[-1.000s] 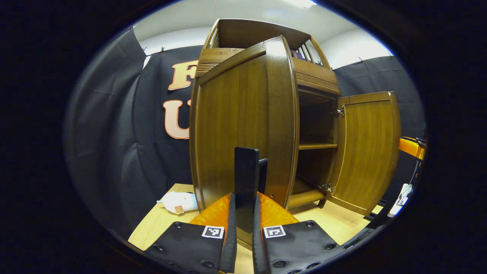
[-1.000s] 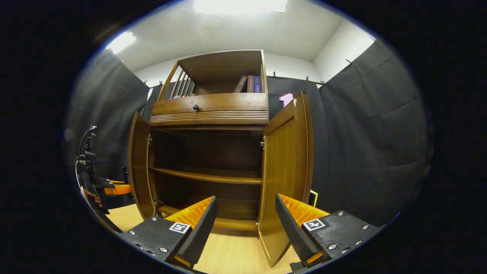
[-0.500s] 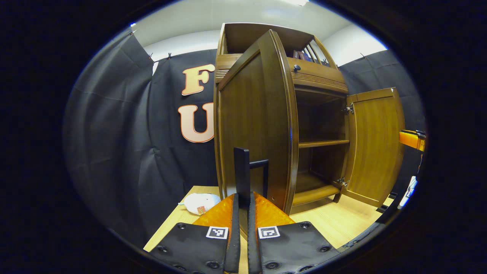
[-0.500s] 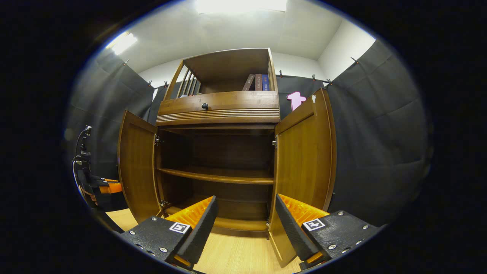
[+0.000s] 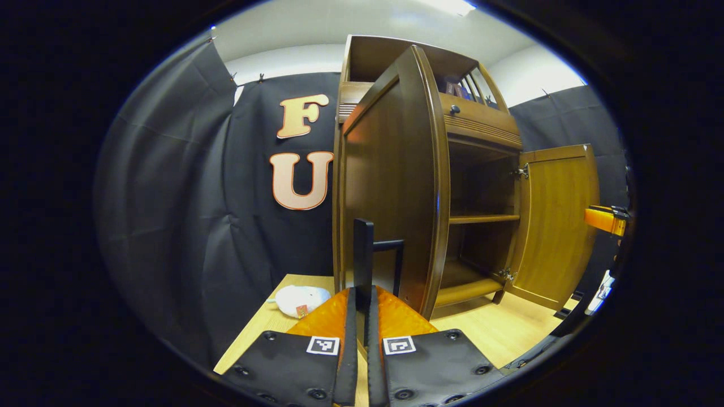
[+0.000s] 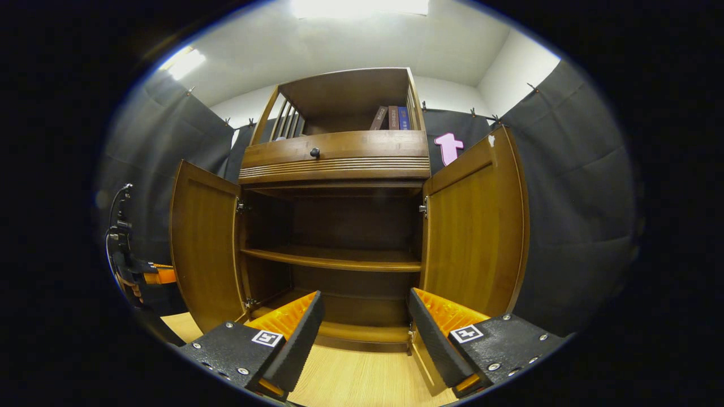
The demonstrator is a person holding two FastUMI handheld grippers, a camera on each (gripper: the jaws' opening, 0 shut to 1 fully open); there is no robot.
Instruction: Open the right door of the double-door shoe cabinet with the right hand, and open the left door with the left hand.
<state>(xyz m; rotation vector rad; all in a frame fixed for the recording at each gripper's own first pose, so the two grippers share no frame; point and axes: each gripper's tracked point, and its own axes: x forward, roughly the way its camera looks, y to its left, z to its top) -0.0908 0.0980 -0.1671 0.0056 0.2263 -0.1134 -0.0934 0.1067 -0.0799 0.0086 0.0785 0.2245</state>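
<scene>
The wooden shoe cabinet [image 6: 339,164] stands with both doors swung out and its inner shelf [image 6: 334,260] bare. In the left gripper view the left door [image 5: 390,186] is seen nearly edge-on, and my left gripper [image 5: 362,294] is shut on its dark bar handle [image 5: 363,249]. The right door [image 5: 557,220] hangs open farther off, with the right gripper [image 5: 605,219] beside it. In the right gripper view my right gripper [image 6: 365,308] is open and holds nothing, in front of the cabinet's lower opening. There the left door [image 6: 203,243], right door [image 6: 475,237] and left gripper [image 6: 153,276] also show.
A white plush toy [image 5: 300,299] lies on the light wooden floor [image 5: 498,328] left of the cabinet. A drawer with a round knob [image 6: 314,152] sits above the doors, and books [image 6: 393,117] stand on the top shelf. Black cloth walls surround the cabinet closely.
The left door has swung farther outward with my left gripper still on its handle. In the right gripper view both doors now stand wider apart. The right gripper stays open.
</scene>
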